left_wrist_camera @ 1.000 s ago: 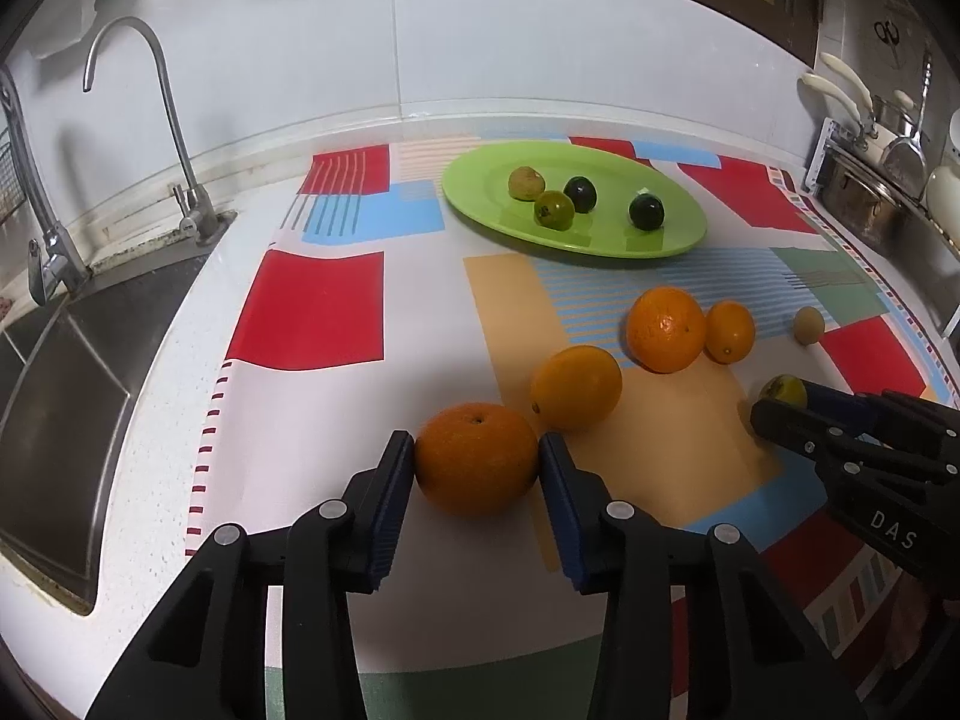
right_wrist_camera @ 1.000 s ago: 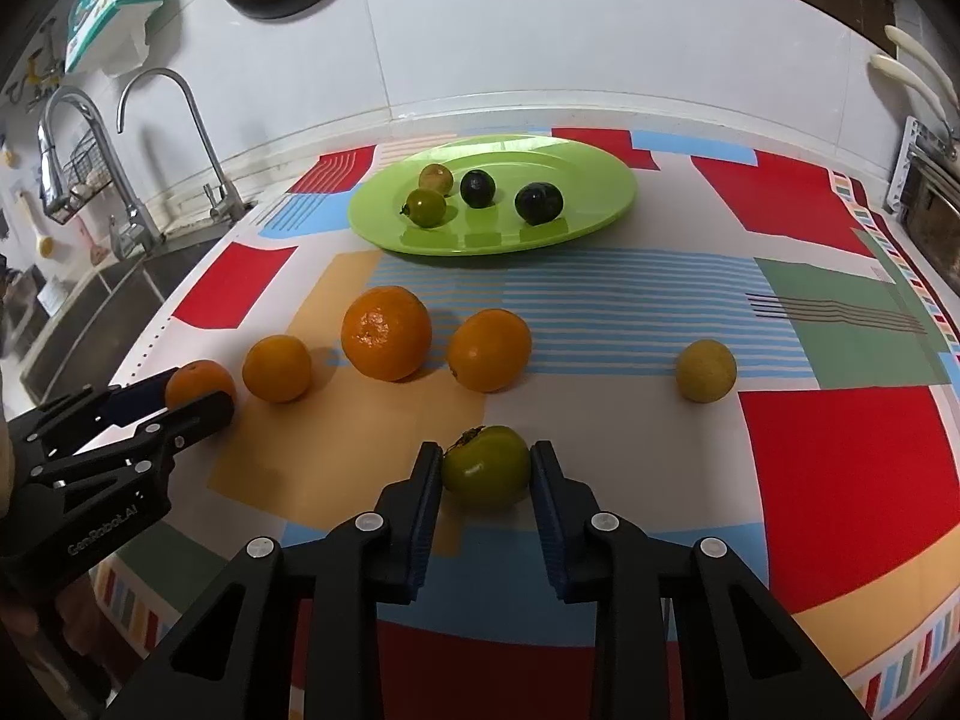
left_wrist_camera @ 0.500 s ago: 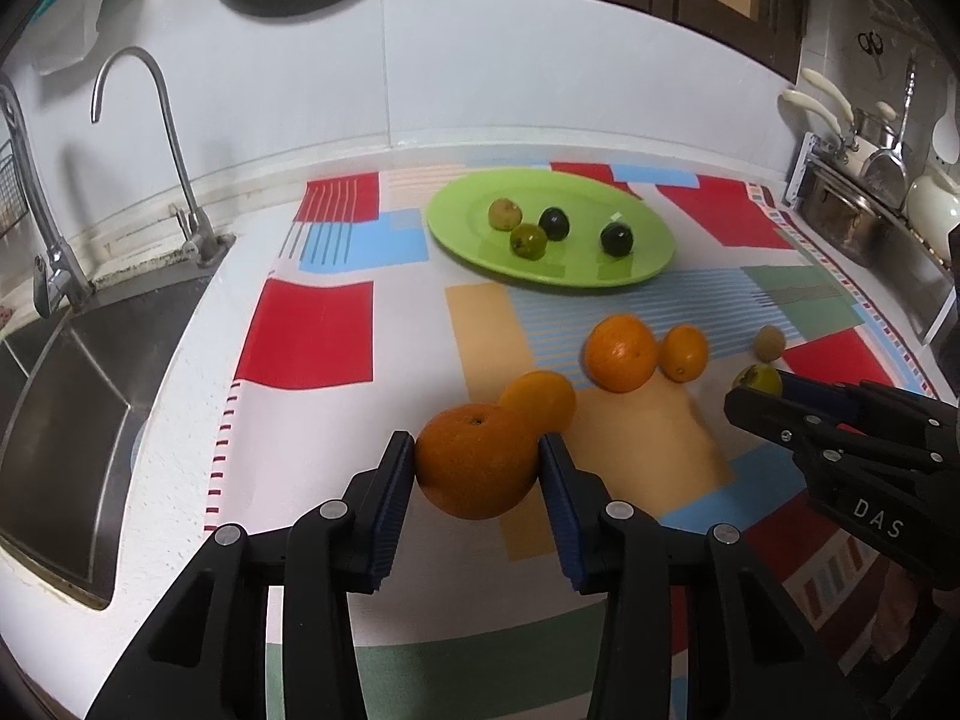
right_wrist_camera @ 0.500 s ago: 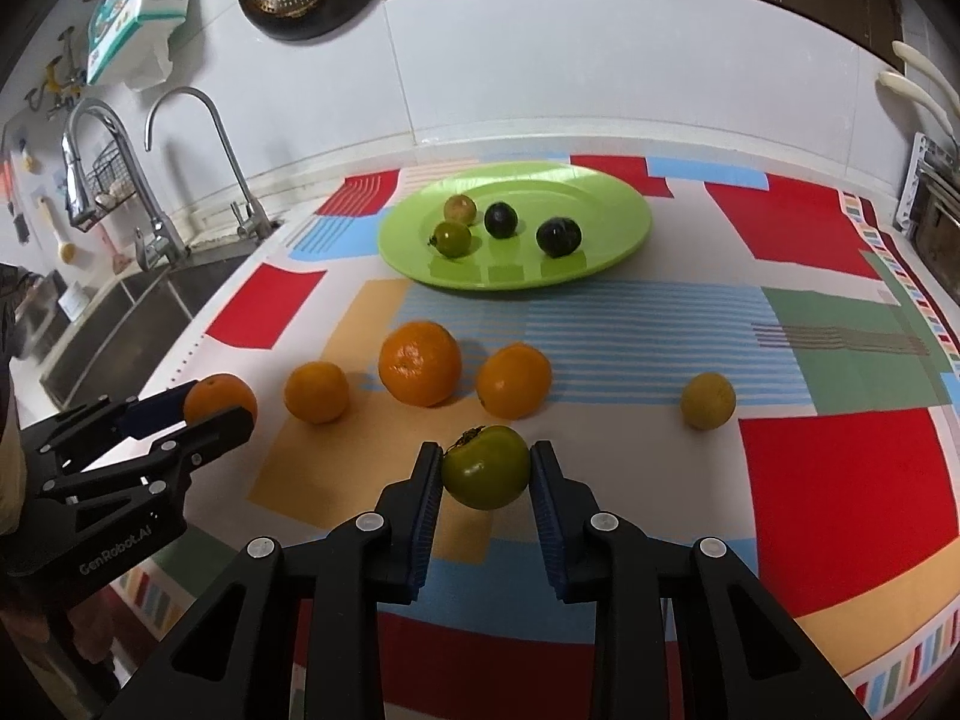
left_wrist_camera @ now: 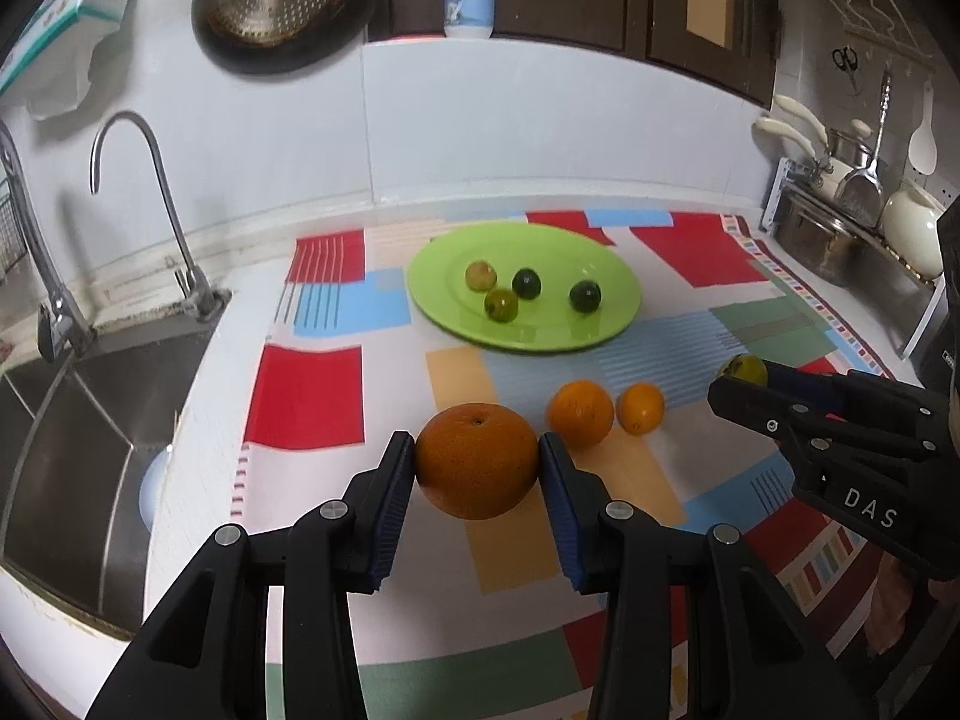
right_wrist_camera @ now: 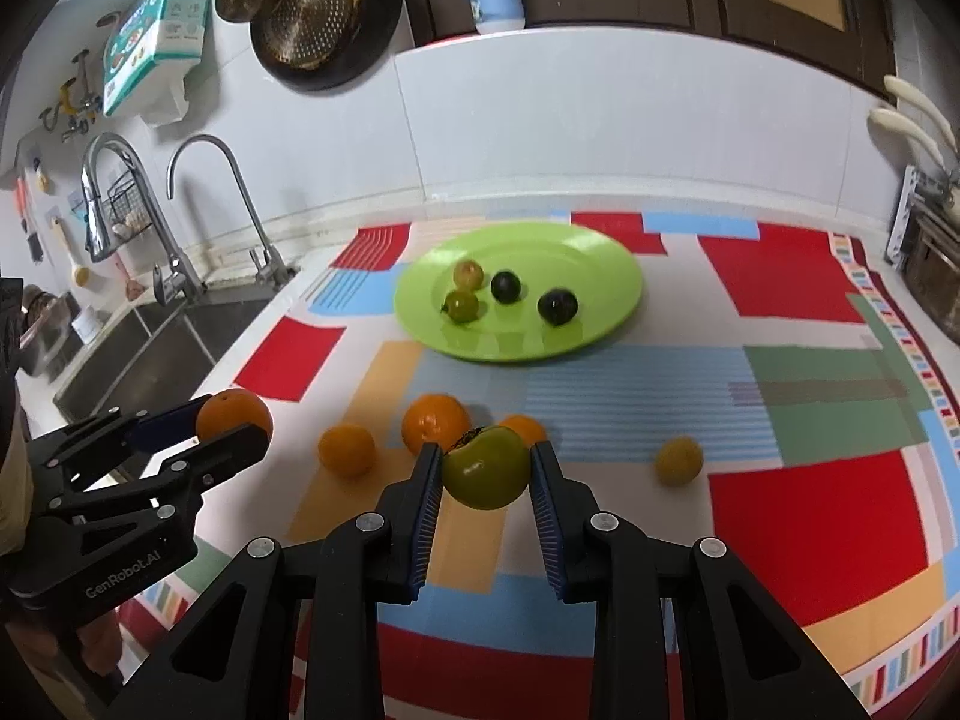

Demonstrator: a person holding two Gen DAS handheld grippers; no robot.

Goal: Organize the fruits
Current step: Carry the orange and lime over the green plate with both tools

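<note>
orange fruit [left_wrist_camera: 477, 459] is pinched in the left gripper [left_wrist_camera: 477, 468] fingers above the table [left_wrist_camera: 312, 516]; green fruit [right_wrist_camera: 487, 467] is pinched in the right gripper [right_wrist_camera: 486, 474]. smooth round skins could slip and roll, probably toward the sink [left_wrist_camera: 66, 438], short of the green plate [left_wrist_camera: 618, 294].

A patterned cloth [right_wrist_camera: 810, 516] covers the counter [left_wrist_camera: 198, 420], bearing a green plate [right_wrist_camera: 600, 252] and loose oranges [left_wrist_camera: 581, 413].
</note>
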